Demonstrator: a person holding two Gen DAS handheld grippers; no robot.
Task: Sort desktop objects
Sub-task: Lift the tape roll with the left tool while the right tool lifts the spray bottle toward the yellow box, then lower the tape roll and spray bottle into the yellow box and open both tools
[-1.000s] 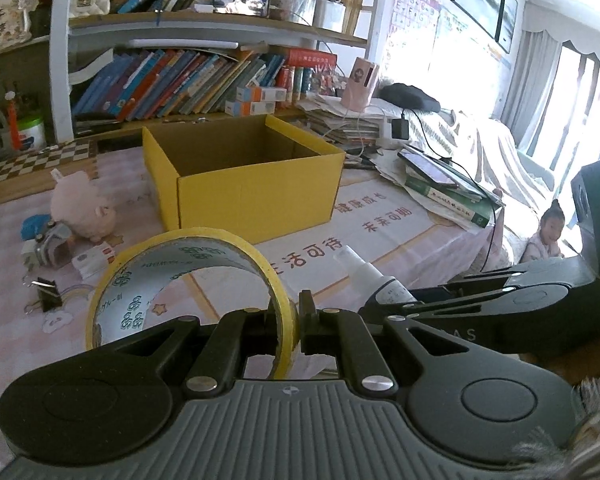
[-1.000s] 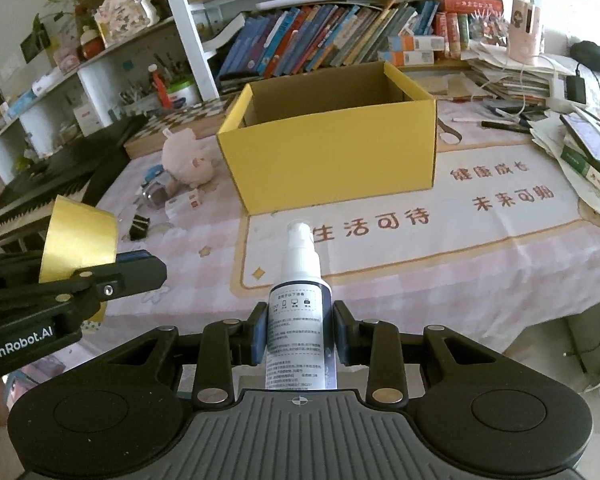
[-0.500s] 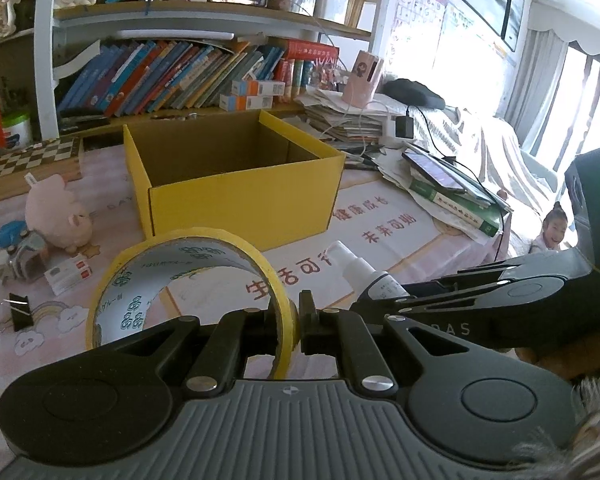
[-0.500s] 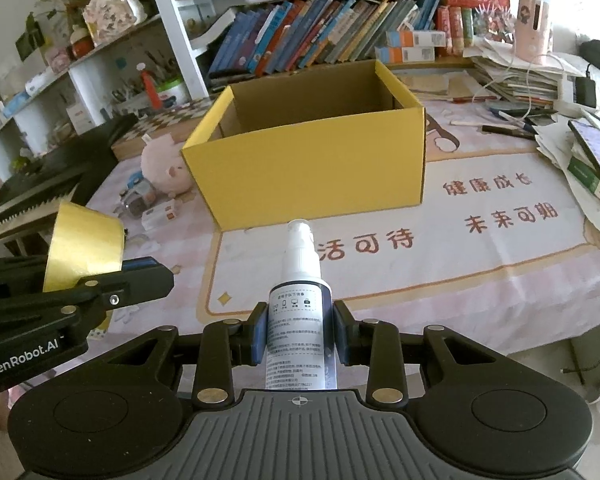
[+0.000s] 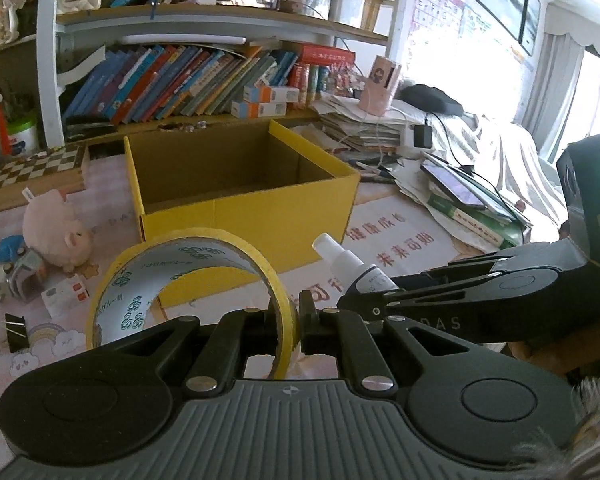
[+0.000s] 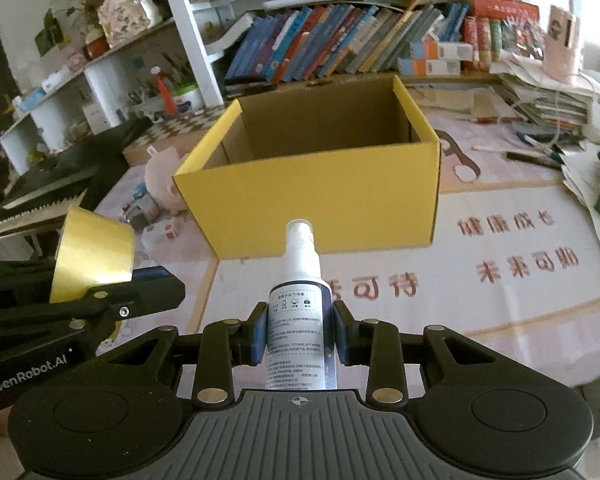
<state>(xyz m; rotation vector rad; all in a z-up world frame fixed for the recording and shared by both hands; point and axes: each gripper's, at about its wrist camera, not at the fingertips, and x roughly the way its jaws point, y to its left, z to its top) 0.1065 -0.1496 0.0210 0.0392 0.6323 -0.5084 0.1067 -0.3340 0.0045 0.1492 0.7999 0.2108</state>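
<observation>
A tape roll (image 5: 188, 280) is pinched by the left hand-held gripper (image 5: 296, 320); its printed inside is seen only there. A spray bottle (image 6: 298, 308) is clamped by the right hand-held gripper (image 6: 298, 336).

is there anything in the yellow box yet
No, the right wrist view looks into the yellow box and shows only bare cardboard, while the tape and spray bottle are each clamped in a gripper.
</observation>
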